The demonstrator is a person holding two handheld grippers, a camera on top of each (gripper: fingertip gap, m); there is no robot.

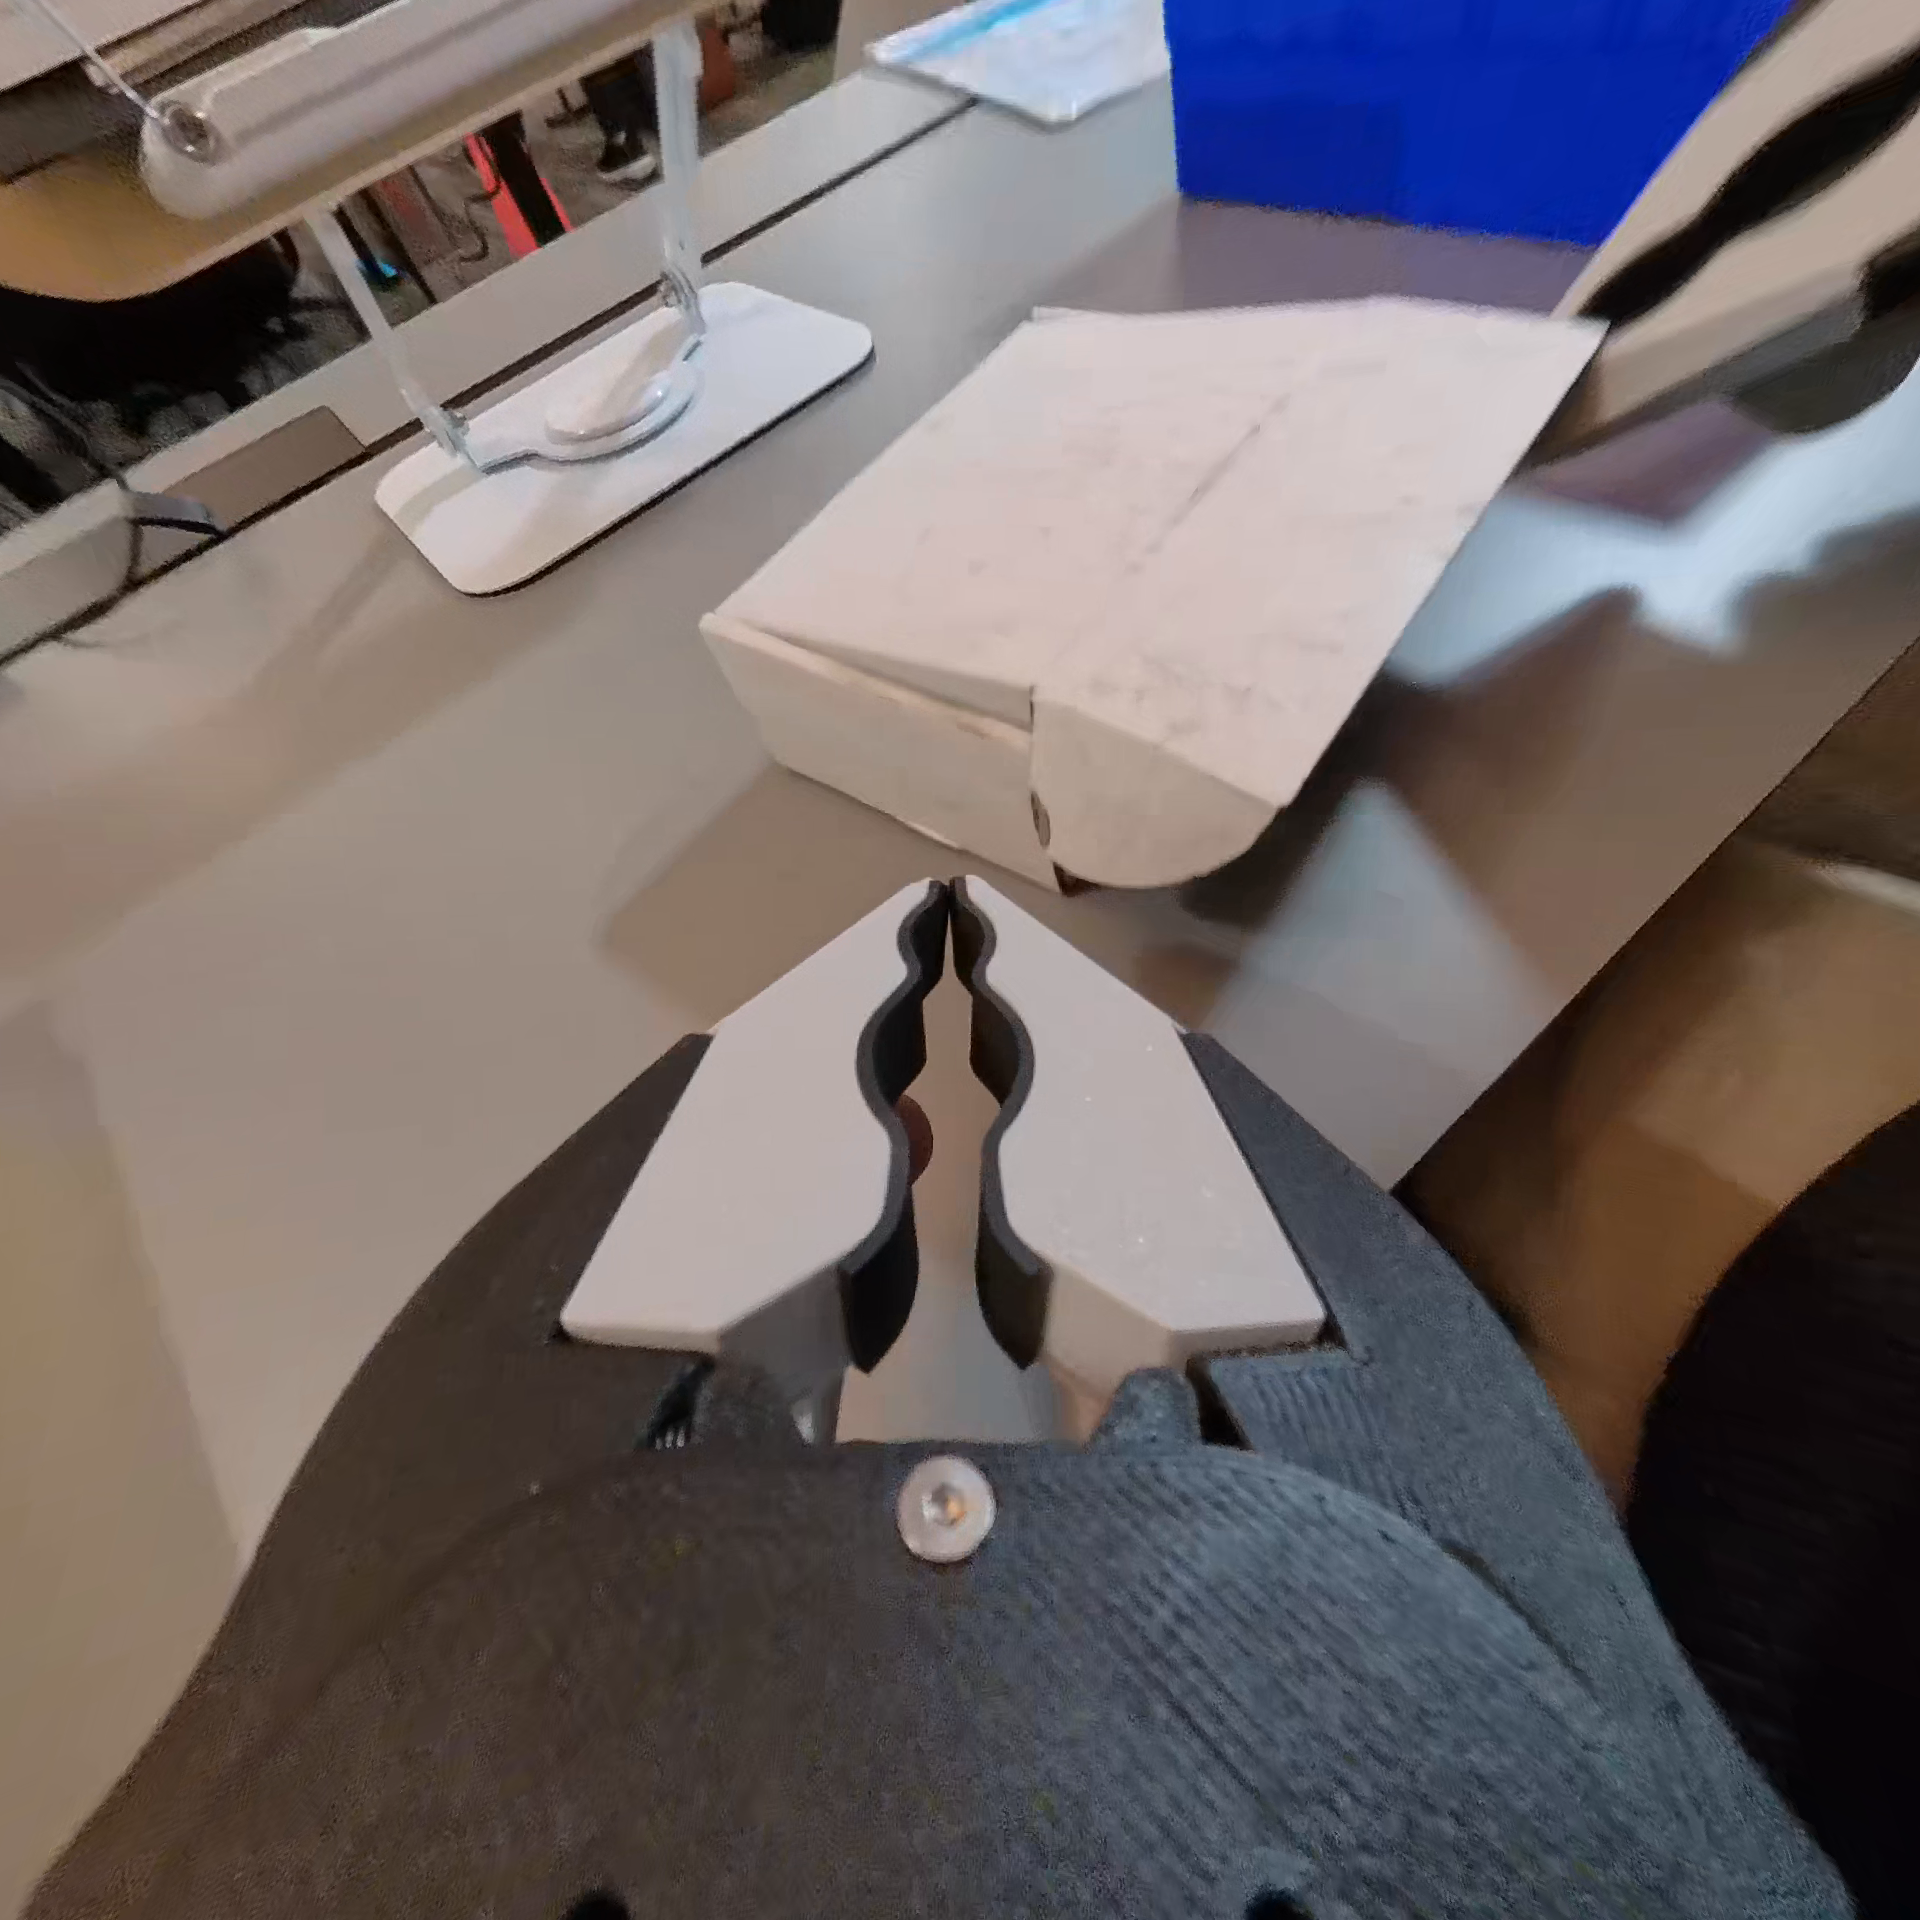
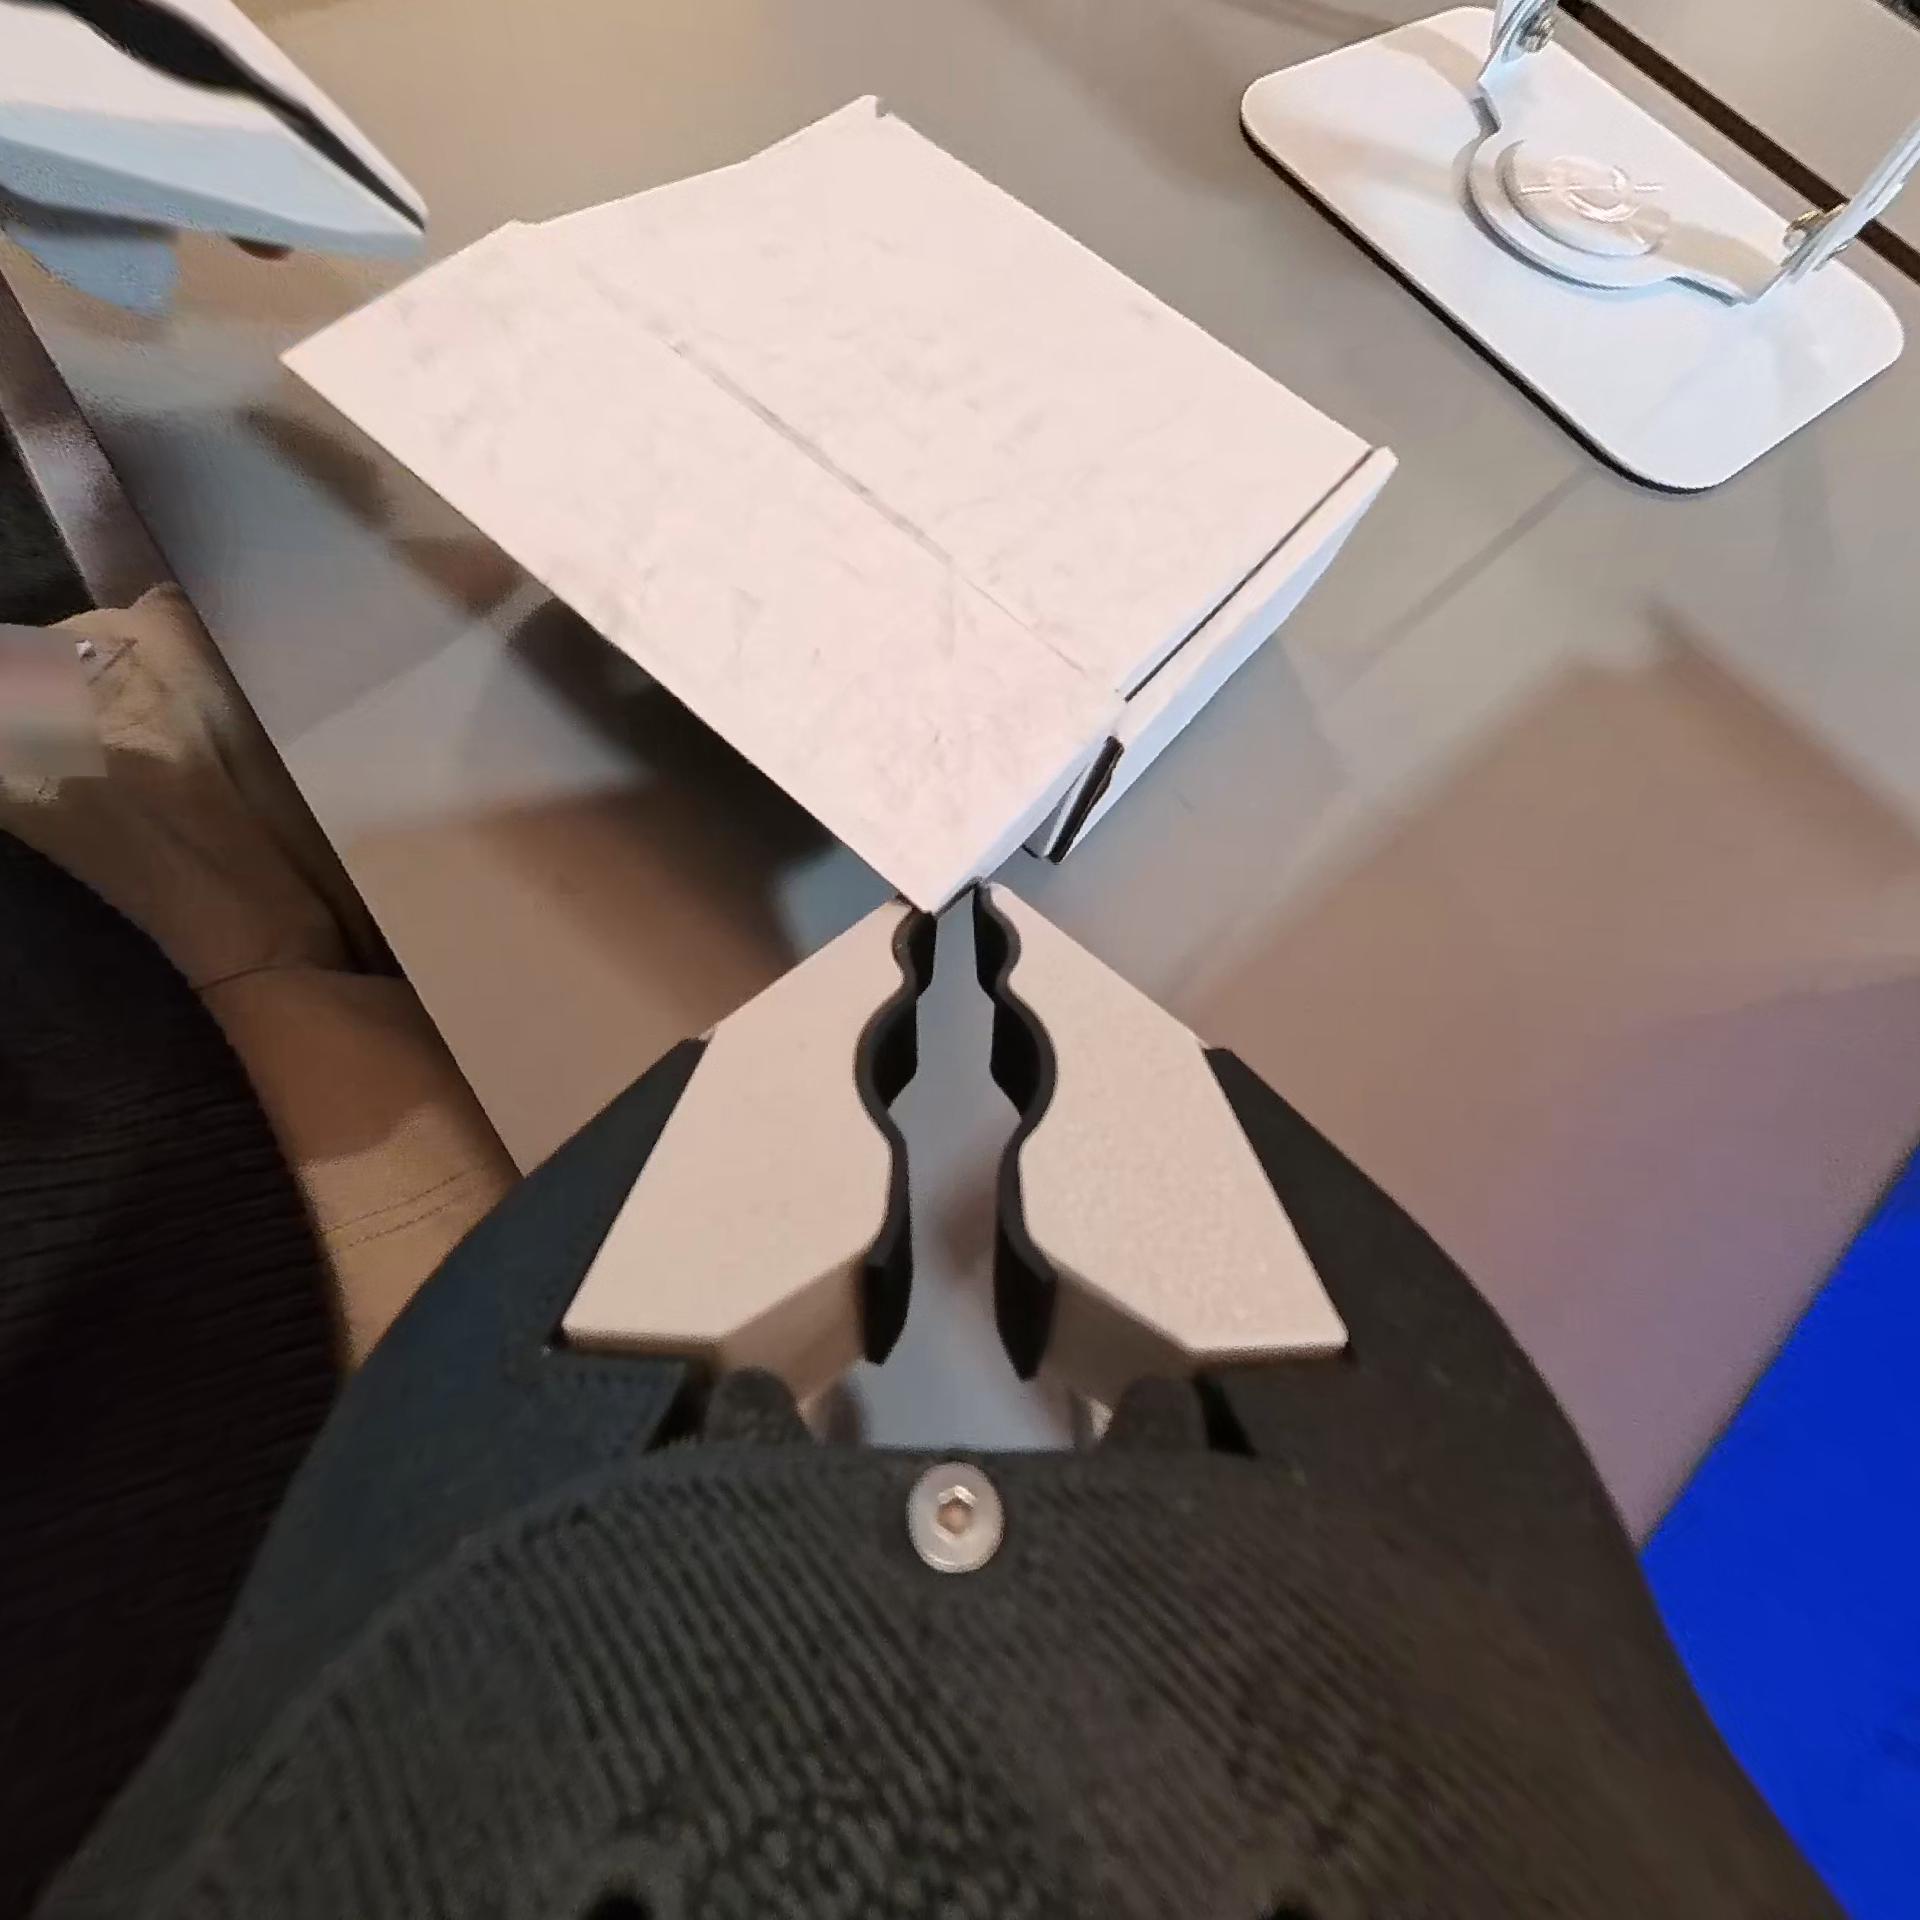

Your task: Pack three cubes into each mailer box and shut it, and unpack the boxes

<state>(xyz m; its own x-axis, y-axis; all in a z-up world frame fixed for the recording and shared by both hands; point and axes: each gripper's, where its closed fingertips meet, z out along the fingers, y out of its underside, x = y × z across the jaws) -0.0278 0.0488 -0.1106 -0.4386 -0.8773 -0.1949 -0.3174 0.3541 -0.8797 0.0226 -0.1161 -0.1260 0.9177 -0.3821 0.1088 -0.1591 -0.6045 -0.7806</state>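
Mailer box [image 2: 831,499]: white, closed, on the grey table [image 2: 1455,831], lid corner lifted.
Right gripper [image 2: 954,914]: we pinch that corner through a narrow gap; we judge it could slip or tear.
Left gripper [image 1: 950,896]: fingertips touching, empty, just beside the box.

Left gripper [image 1: 950,902] and right gripper [image 2: 956,920]: black ribbed printed bodies, each fixed by one silver hex screw [image 1: 944,1508]. Pale grey wedge fingers [image 2: 769,1174] lined with wavy black pads [image 1: 896,1122]. Beige trousers [image 2: 343,1049] and black ribbed garment [image 2: 135,1299] at frame edge.
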